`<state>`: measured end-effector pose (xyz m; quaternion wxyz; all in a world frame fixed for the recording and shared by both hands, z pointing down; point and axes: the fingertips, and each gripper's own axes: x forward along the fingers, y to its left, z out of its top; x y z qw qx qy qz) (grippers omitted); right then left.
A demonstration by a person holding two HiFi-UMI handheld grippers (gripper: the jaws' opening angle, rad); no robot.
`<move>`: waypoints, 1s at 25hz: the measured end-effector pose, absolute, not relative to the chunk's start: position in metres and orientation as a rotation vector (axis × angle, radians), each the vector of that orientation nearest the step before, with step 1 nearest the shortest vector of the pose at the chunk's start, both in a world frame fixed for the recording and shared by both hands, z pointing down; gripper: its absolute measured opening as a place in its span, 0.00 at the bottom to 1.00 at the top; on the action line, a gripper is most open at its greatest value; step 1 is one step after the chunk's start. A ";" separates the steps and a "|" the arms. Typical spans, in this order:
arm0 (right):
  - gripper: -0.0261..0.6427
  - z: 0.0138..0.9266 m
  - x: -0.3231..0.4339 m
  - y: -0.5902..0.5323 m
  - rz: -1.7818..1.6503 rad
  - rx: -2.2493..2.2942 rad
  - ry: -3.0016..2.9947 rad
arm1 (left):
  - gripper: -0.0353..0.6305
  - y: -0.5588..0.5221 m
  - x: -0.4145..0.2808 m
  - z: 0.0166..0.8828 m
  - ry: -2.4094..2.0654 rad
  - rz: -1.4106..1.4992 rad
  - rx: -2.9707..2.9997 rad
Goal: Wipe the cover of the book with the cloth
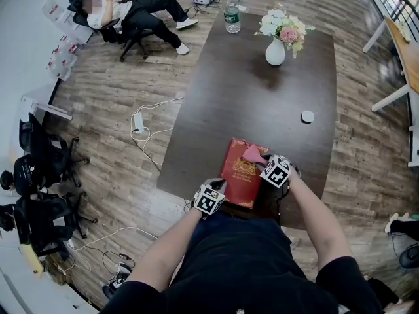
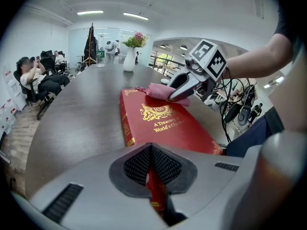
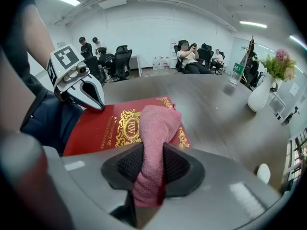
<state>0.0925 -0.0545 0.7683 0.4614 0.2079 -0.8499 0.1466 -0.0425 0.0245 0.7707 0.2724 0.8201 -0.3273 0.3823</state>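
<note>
A red book (image 1: 241, 175) with gold print lies at the near edge of the dark table (image 1: 249, 90). Its cover (image 2: 165, 121) faces up. My left gripper (image 2: 152, 163) is shut on the book's near corner; red cover shows between the pads. In the head view the left gripper (image 1: 215, 190) sits at the book's lower left. My right gripper (image 3: 152, 166) is shut on a pink cloth (image 3: 157, 126), whose free end rests on the cover's far part (image 3: 103, 128). From overhead the cloth (image 1: 253, 154) lies on the book's upper right, beside the right gripper (image 1: 270, 163).
A white vase of flowers (image 1: 275, 46) and a water bottle (image 1: 232, 17) stand at the table's far end. A small white object (image 1: 307, 116) lies at the right. Office chairs (image 1: 39, 169) and floor cables (image 1: 141, 126) are on the left; a seated person (image 1: 131, 8) is beyond.
</note>
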 end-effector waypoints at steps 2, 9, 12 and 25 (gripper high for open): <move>0.21 0.768 0.095 -0.054 0.365 0.516 -2.090 | 0.04 0.024 -0.042 0.770 -0.882 1.030 2.207; 0.21 0.768 0.103 -0.052 0.382 0.541 -2.089 | 0.04 0.024 -0.043 0.771 -0.883 1.038 2.203; 0.21 0.769 0.107 -0.051 0.389 0.548 -2.090 | 0.04 0.024 -0.042 0.772 -0.881 1.034 2.200; 0.21 0.769 0.117 -0.045 0.397 0.560 -2.086 | 0.04 0.024 -0.043 0.771 -0.881 1.002 2.182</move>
